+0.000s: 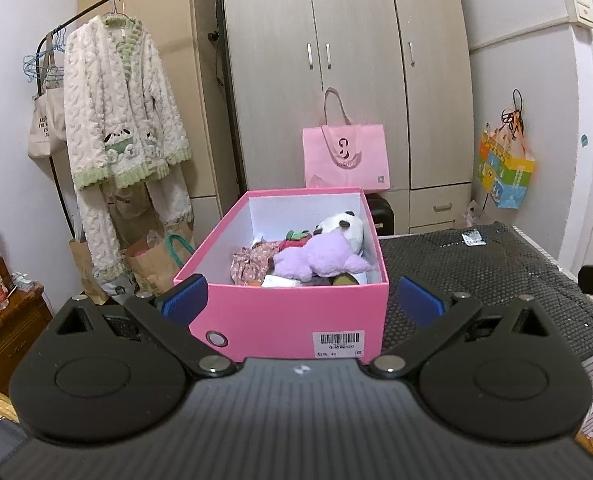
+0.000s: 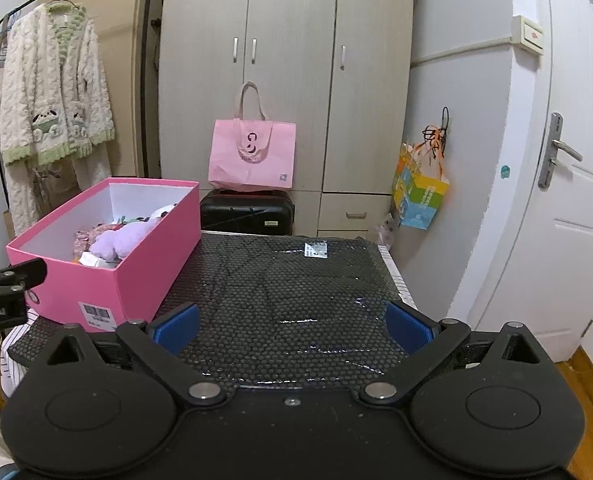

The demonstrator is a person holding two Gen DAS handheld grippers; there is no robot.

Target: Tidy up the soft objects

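A pink box [image 1: 280, 312] stands on a black honeycomb mat [image 1: 476, 280]. Inside lie a purple plush [image 1: 320, 258], a panda plush [image 1: 342, 224], a strawberry toy [image 1: 296, 239] and a floral cloth [image 1: 250, 264]. My left gripper [image 1: 302, 300] is open and empty, its blue pads to either side of the box's near end. In the right wrist view the box [image 2: 136, 264] stands at the left with the purple plush [image 2: 118, 242] inside. My right gripper [image 2: 294, 326] is open and empty over the bare mat [image 2: 296, 280].
A black suitcase [image 2: 248, 214] with a pink tote bag [image 2: 252, 152] on it stands behind the mat, before a wardrobe [image 2: 288, 72]. A fluffy robe [image 1: 116, 120] hangs on a rack at the left. A colourful bag [image 2: 418, 196] hangs on the right wall beside a door [image 2: 568, 200].
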